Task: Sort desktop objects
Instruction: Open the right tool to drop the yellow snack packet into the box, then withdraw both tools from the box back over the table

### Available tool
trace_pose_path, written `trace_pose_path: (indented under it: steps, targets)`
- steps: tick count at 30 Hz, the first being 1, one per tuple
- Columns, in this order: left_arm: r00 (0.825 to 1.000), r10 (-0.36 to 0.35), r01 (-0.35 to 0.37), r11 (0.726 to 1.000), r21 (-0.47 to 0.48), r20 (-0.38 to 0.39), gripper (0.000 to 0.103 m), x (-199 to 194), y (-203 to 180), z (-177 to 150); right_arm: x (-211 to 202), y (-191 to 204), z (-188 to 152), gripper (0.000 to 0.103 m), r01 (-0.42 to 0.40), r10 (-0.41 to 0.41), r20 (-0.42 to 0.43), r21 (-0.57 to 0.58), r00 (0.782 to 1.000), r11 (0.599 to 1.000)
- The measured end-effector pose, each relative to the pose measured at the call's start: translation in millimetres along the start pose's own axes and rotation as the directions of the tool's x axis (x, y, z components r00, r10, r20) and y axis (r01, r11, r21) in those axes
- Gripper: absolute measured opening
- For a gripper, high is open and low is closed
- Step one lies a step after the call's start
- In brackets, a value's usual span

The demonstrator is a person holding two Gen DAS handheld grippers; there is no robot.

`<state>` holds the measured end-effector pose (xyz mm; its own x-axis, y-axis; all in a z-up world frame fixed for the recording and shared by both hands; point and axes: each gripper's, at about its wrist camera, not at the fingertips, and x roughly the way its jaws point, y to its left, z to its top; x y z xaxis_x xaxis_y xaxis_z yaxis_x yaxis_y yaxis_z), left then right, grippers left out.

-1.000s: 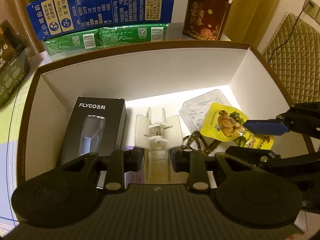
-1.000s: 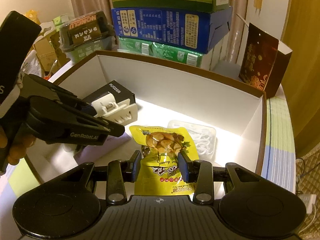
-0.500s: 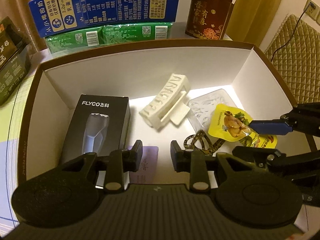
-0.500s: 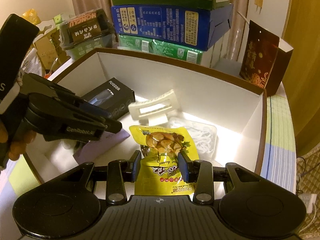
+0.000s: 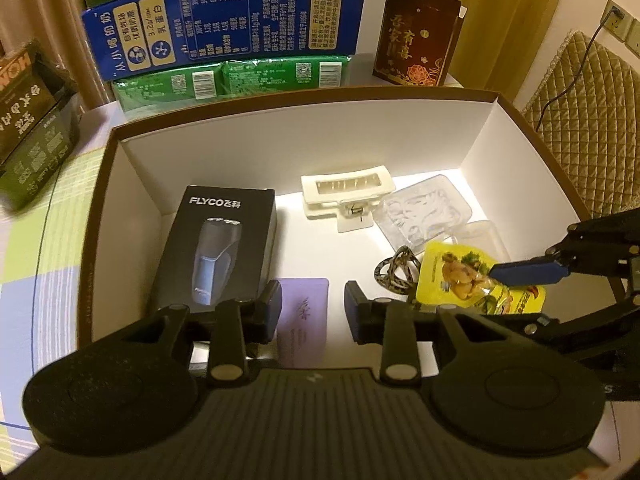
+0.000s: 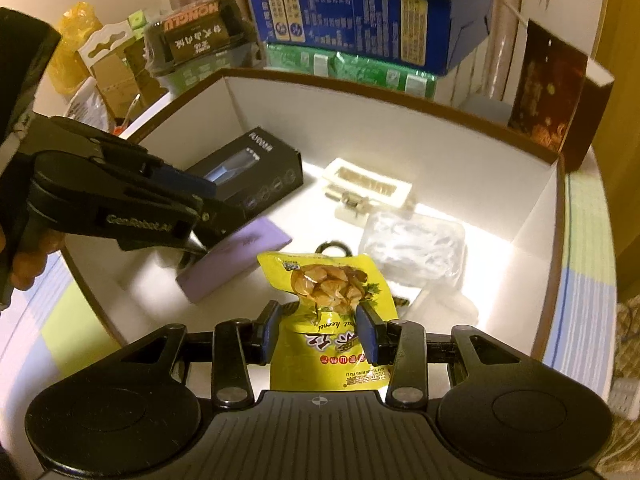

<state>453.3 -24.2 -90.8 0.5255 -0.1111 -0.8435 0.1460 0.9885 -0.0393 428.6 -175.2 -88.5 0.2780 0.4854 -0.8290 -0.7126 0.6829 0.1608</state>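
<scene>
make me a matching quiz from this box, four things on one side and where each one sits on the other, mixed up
Things:
1. black shaver box
2. white hair clip
3. yellow snack pouch
4. purple card

Places:
a. between the fingers of the right gripper
b. on the box floor just ahead of the left gripper
c. near the back wall, about the middle of the box
d. along the left side of the box

Pairs: 1-d, 2-c, 3-a, 4-b
</scene>
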Motion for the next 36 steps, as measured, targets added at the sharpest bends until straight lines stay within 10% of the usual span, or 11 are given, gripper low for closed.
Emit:
trace_pose_path:
  steps: [5, 19, 36]
  targets:
    - [1.0, 0.01, -0.01, 1.0, 0.002, 0.001, 0.041, -7.7, 3.4, -4.9, -7.3, 0.7, -1.5, 0.078, -0.019, 0.017, 0.043, 0.054, 0.999, 0.998]
    - [1.0, 0.03, -0.03, 0.999, 0.012, 0.002, 0.071, -26.2, 3.0, -14.2, -13.8, 3.3, -4.9, 0.088, 0.009, -0.01, 0.011, 0.063, 1.0, 0.998]
    - [0.998, 0.04, -0.039, 0.999, -0.005, 0.04, 0.075, -56.5, -2.9, -24.8, -38.3, 14.2, -11.5, 0.092, 0.051, -0.056, 0.058, 0.078, 0.997, 0.996]
